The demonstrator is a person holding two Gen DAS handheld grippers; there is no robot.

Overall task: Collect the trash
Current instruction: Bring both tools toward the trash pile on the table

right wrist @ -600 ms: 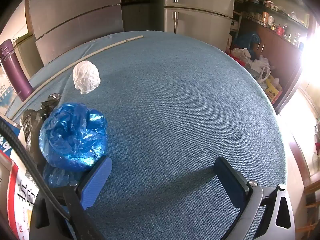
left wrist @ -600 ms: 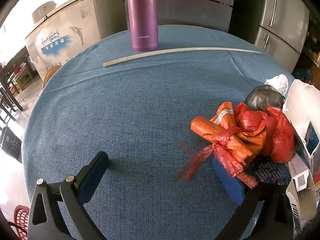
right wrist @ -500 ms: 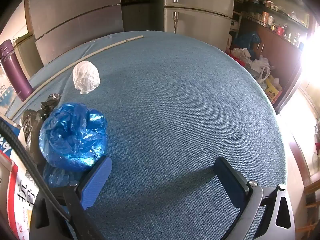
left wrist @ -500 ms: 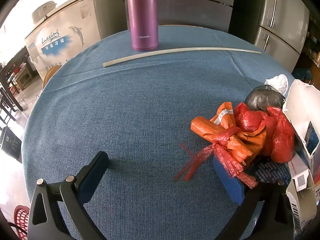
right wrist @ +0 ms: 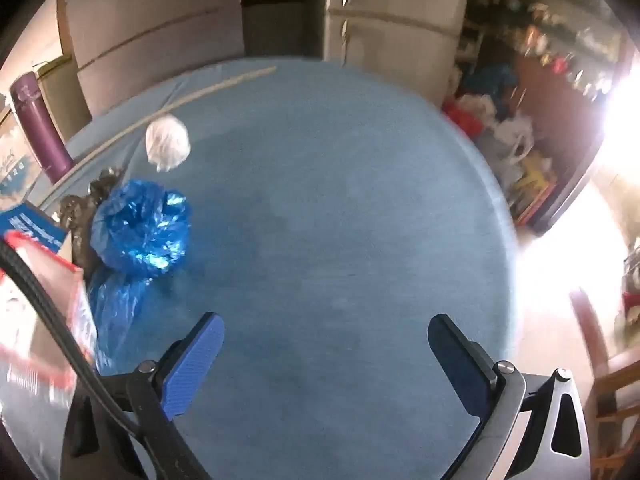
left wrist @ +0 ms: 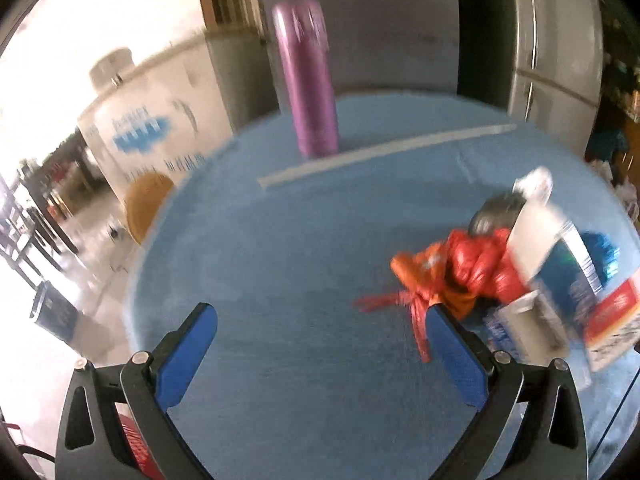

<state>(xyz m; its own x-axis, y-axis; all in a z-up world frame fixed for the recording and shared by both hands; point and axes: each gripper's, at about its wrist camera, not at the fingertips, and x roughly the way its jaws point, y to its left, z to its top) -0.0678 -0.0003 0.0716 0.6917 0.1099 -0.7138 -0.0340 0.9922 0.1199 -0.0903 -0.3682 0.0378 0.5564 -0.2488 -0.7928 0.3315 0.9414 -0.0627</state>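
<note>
Left gripper (left wrist: pixel 320 320): its two blue pads stand wide apart and hold nothing. It hangs above the table, and the picture from this side is blurred.
Right gripper (right wrist: pixel 326 332): its pads are also wide apart, with only bare cloth between them.
Table (right wrist: pixel 340 208): round, covered with a blue cloth.
Red and orange bags (left wrist: pixel 460 272): a crumpled bundle that lies on the cloth, just beside the right pad of the left gripper. Thin red strips from it spread toward the space between the pads. I cannot tell if the pad touches it.
Blue bag (right wrist: pixel 140 228): a shiny crumpled bundle, ahead and to the left of the right gripper, near its left pad but apart from it.
White ball (right wrist: pixel 167 142): crumpled white trash, farther on the cloth behind the blue bag.
Dark bag (left wrist: pixel 494 214): a grey-black lump behind the red bundle, touching it.
Carton (left wrist: pixel 560 280): a white, blue and red box that stands between the red bundle and the blue bag.
Purple bottle (left wrist: pixel 306 80): upright at the far edge of the table.
White strip (left wrist: pixel 384 152): long and thin, it lies flat just in front of the bottle.
</note>
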